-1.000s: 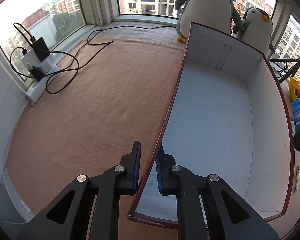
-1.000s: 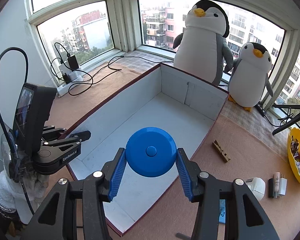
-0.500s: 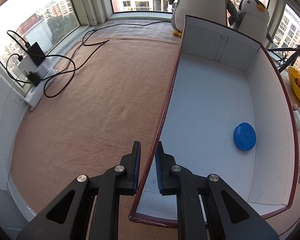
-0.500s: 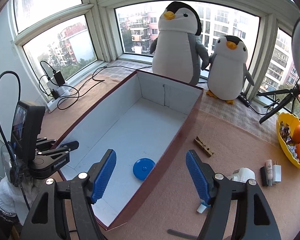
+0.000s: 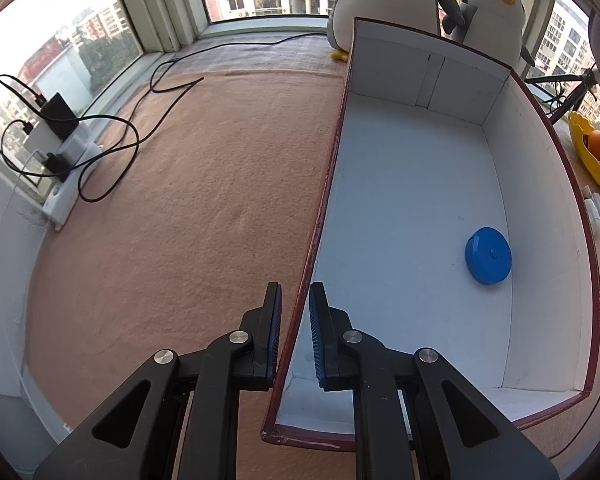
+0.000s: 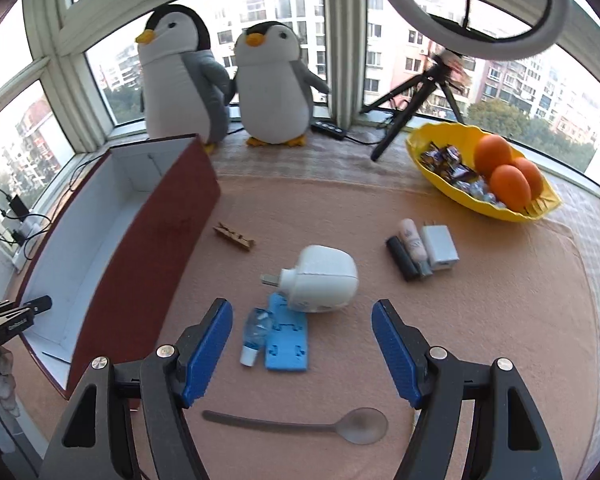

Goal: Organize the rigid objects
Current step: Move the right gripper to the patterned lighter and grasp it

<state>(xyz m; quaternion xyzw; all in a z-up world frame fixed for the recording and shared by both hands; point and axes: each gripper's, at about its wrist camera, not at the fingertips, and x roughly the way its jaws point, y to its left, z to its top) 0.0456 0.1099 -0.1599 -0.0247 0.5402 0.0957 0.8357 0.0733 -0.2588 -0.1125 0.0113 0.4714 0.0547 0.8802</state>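
The left tool (image 5: 294, 334) is closed narrowly on the near left wall of the box (image 5: 328, 184), one pad outside and one inside the dark red rim, gripping that wall. The box is white inside and stands on the desk (image 5: 180, 200), which is covered with a tan cloth. One blue disc (image 5: 488, 255) lies flat on the box floor, near the right wall and apart from it. The right tool (image 6: 302, 344) stands wide, with nothing between its blue pads (image 6: 208, 344); it hangs above the items still lying on the desk outside the box. Below it lie a white plug-in device (image 6: 324, 282), a flat blue plastic piece (image 6: 287, 340) touching that device, and a small clear bottle (image 6: 256, 330) just beside the blue piece. A grey spoon (image 6: 300, 426) lies closer to the camera, between the fingers. A wooden clothespin (image 6: 234, 237) lies near the box wall. Further right, a black cylinder (image 6: 402, 258), a pale tube (image 6: 412, 240) and a white charger (image 6: 440, 248) lie side by side. A yellow bowl (image 6: 436, 176) with oranges (image 6: 508, 186) and sweets stands beyond them. Two plush penguins (image 6: 272, 88) stand by the window.
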